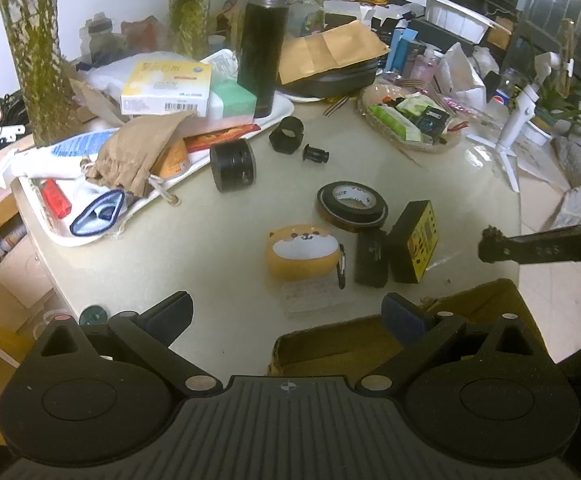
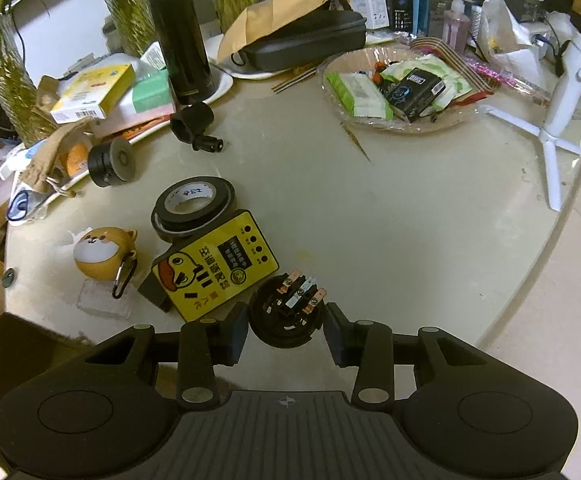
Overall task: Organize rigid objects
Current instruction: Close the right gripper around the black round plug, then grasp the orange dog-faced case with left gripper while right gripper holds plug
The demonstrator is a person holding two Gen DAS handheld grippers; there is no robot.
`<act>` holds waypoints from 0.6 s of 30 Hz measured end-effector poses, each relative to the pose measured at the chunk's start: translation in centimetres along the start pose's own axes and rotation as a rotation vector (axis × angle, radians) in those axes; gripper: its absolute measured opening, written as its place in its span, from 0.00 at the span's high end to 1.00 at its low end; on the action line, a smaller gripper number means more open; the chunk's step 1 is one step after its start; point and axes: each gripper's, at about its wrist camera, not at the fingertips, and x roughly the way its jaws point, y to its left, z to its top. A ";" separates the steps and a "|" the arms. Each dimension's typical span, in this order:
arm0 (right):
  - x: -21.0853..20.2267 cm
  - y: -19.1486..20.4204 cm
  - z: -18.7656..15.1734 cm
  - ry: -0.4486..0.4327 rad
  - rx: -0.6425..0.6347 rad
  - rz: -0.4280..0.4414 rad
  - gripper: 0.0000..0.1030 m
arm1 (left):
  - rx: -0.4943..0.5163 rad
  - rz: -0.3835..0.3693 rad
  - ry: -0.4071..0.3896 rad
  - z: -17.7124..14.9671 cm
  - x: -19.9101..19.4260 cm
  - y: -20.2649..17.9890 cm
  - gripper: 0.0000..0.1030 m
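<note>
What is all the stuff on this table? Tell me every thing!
Table: one, pale, round.
Tape roll: one, black, centre.
Adapter box: one, yellow-faced, touching the tape.
Dog case: one, orange, left of box.
Round plug: one, black, between right fingers.
Black cylinder: one, by the tray.
Flask: one, black, upright on tray.
Basket: one, holding packets.
Cardboard box: one, brown, near edge.
Left gripper: open, empty.
Right gripper: around the plug, grip unclear.

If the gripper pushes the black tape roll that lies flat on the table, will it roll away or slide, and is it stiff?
The black tape roll lies flat on its side on the pale table, so it would probably slide, not roll. Its thick wound ring looks stiff and should keep its shape under a squeeze. The yellow duck-printed box seems to touch it and may shift too.
</note>
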 end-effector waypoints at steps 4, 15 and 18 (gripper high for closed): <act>-1.2 -0.3 -0.8 -0.014 -0.003 -0.002 0.58 | 0.007 -0.003 0.008 0.6 0.5 -0.4 0.00; -3.6 -1.4 -2.9 -0.040 0.018 0.025 0.58 | -0.005 0.033 0.040 2.4 3.0 -1.2 0.00; -3.7 -1.5 -2.9 -0.045 0.016 0.027 0.58 | -0.009 0.043 0.071 3.0 4.4 -1.5 0.00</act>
